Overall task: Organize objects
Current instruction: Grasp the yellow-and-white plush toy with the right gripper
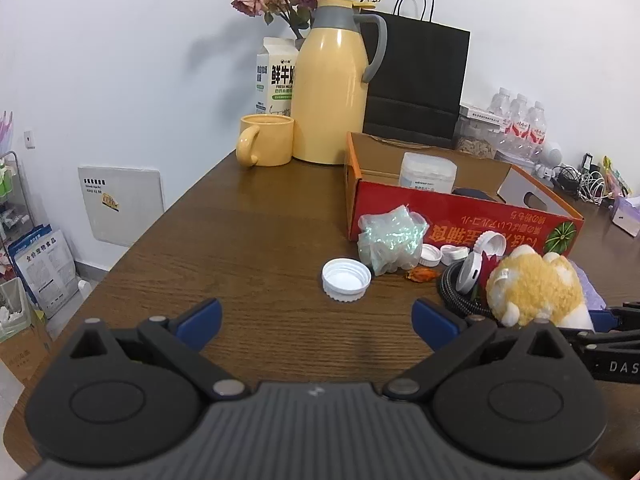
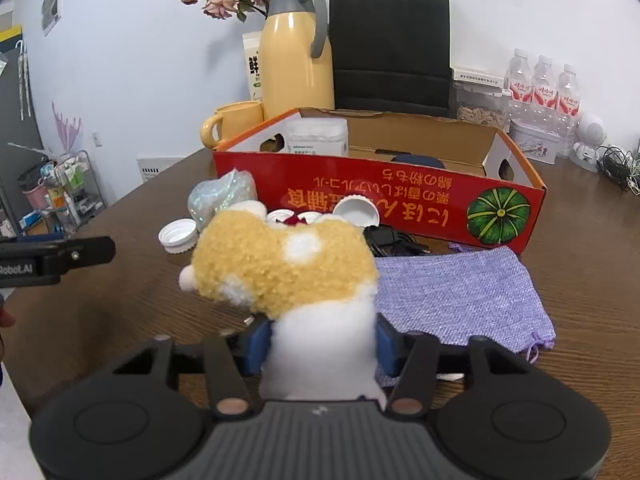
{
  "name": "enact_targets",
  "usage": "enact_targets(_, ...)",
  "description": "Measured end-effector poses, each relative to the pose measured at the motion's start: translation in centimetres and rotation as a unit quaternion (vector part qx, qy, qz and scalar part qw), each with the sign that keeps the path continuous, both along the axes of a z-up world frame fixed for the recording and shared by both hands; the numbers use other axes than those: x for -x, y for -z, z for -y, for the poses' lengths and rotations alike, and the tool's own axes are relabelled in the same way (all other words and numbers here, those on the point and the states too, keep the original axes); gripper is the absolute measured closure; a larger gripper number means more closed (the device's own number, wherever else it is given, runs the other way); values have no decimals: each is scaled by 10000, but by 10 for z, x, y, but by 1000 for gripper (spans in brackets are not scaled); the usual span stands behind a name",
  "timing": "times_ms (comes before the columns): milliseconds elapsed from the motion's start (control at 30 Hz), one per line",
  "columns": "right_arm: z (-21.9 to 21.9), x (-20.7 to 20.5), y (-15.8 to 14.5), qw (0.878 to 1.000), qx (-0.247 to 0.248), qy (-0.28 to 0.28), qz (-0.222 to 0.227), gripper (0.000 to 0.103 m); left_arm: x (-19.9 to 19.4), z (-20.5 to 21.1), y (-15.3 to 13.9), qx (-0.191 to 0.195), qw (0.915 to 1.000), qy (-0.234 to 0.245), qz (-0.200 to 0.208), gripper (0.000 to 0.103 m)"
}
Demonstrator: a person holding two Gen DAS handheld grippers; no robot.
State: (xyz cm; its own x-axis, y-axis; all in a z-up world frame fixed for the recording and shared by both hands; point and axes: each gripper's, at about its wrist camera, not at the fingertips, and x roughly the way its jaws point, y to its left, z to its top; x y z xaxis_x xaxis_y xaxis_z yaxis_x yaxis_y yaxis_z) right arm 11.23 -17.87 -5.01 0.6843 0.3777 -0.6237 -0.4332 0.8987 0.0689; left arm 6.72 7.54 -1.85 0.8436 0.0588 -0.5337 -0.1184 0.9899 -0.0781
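My right gripper (image 2: 322, 344) is shut on a yellow and white plush toy (image 2: 280, 264), held by its white body in front of the red cardboard box (image 2: 376, 200). The toy also shows in the left wrist view (image 1: 536, 288). My left gripper (image 1: 318, 320) is open and empty above the table, just short of a white bottle cap (image 1: 346, 280). A crumpled iridescent plastic bag (image 1: 390, 240), several smaller white caps (image 1: 432, 255), a black cable (image 1: 456, 296) and a purple knitted cloth (image 2: 460, 292) lie in front of the box. The box holds a white plastic container (image 1: 428, 174).
A yellow thermos jug (image 1: 332, 88), yellow mug (image 1: 264, 140), milk carton (image 1: 276, 76), black paper bag (image 1: 420, 76) and dried roses stand behind the box. Water bottles (image 2: 542, 84) and cables sit at the back right. The table's left edge (image 1: 160, 216) drops to the floor.
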Motion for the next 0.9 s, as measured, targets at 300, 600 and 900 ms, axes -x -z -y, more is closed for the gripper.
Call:
enact_targets(300, 3, 5, -5, 9998, -188, -71, 58, 57, 1, 0, 3, 27, 10000, -56, -42, 0)
enact_targets(600, 2, 12, -20, 9989, -346, -134, 275, 57, -9, 1, 8, 6, 9998, -114, -150, 0)
enact_targets(900, 10, 1, -40, 9975, -402, 56, 580, 57, -42, 9, 21, -79, 9990, -137, -415, 0)
